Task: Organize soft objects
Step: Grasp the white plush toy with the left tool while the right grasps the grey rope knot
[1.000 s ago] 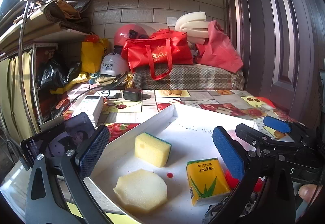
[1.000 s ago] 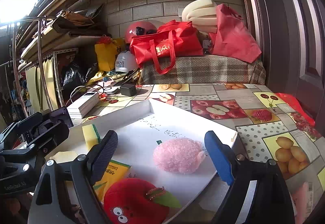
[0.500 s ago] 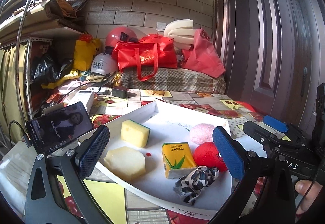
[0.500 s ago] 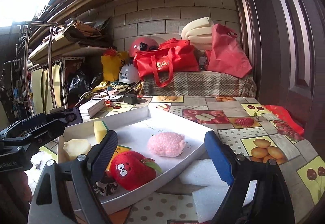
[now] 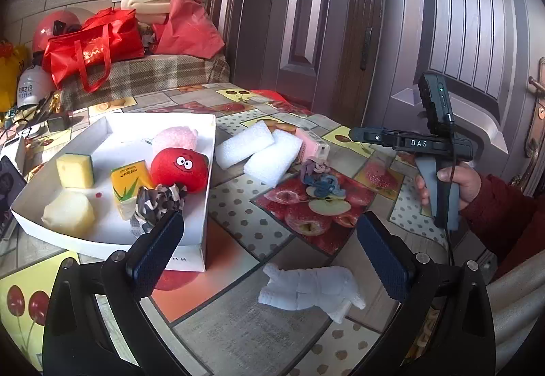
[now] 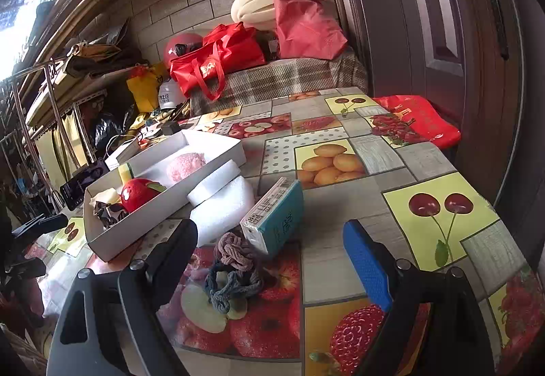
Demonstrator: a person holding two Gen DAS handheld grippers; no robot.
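Both claws empty, jaws wide: left claw [image 5: 269,248], right claw [image 6: 270,255]. Sock [image 5: 311,289] on desk [image 5: 238,335] looks light, limp; I'd pinch its bunched middle.

Light source: daylight blows out to white glare at the upper left of the right wrist view.
Left wrist view: dimmer and cooler, evenly lit, with dark vignetted corners.
Shadows: soft ones sit under the white tray [image 5: 204,192] and beside the foam blocks [image 6: 221,202].
Distortion: strong fisheye, and the door [image 5: 340,18] panels bow at the right edge.
Focus: the centre is sharp, while the rims are smeared and the near gripper bodies slightly soft.
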